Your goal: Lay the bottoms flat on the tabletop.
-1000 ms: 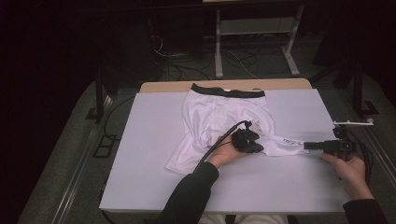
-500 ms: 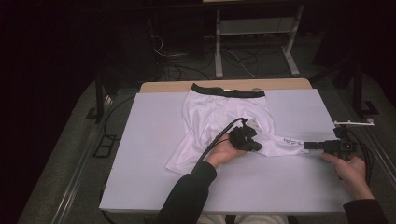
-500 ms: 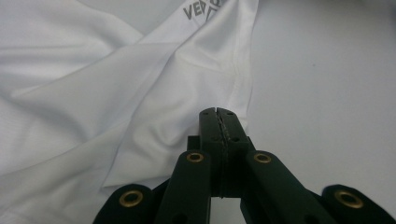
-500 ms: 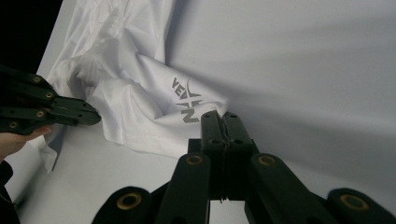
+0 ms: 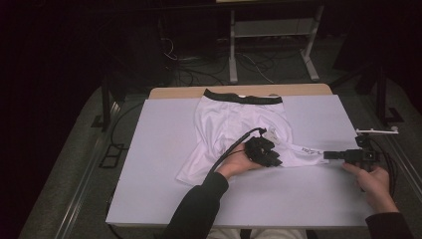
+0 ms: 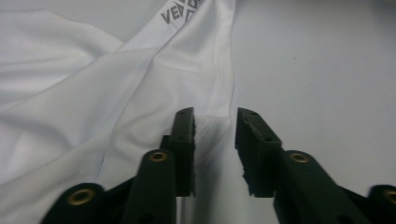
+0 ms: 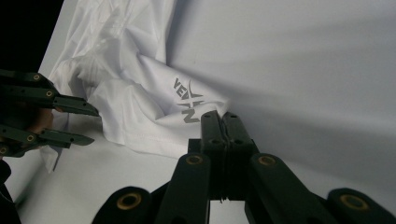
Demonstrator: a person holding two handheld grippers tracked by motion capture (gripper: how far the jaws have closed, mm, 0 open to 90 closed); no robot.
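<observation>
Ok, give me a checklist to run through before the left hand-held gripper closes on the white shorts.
1. Right hand-held gripper clamped on the hem of the white shorts beside the grey logo: ok, jaws shut on fabric.
2. Left hand-held gripper open: ok, clear gap between the jaws.
3. Fabric between the left jaws: ok, the hem edge sits in the gap.
4. Only one layer caught: cannot tell, folds hide it.
5. Black waistband flat at the far table edge: ok.
6. Shorts smooth: not ok, the near leg is creased and bunched.
</observation>
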